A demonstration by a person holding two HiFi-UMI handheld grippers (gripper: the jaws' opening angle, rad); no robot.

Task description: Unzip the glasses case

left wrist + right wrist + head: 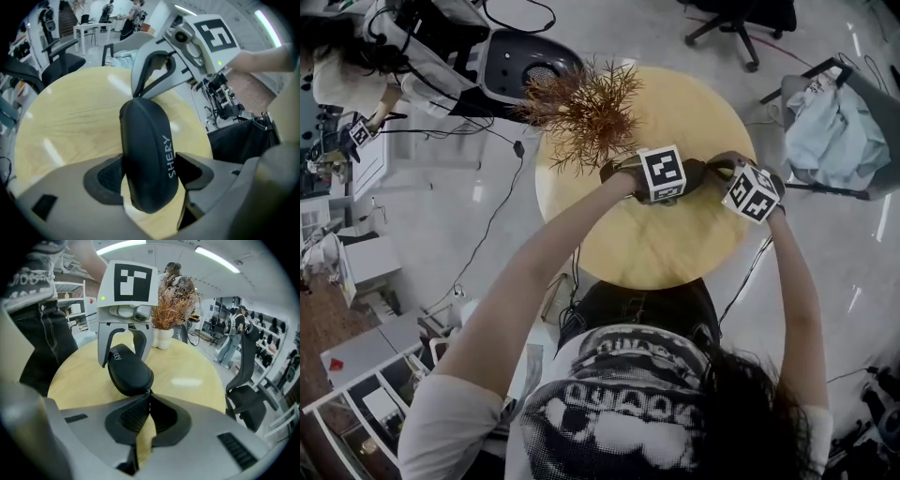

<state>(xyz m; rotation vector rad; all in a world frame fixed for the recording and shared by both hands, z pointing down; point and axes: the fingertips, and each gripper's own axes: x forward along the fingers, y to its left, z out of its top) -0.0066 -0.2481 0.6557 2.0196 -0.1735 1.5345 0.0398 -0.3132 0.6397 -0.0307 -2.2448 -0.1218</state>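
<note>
Both arms stretched over the round table (656, 253), grippers angled down. The left gripper (150, 177) clamped the black glasses case (145, 140) — the right gripper (147, 411) pinched its zipper pull (149, 391).

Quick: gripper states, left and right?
Left gripper: closed on the black glasses case.
Right gripper: jaws closed, apparently pinching the zipper pull at the case's end.
</note>
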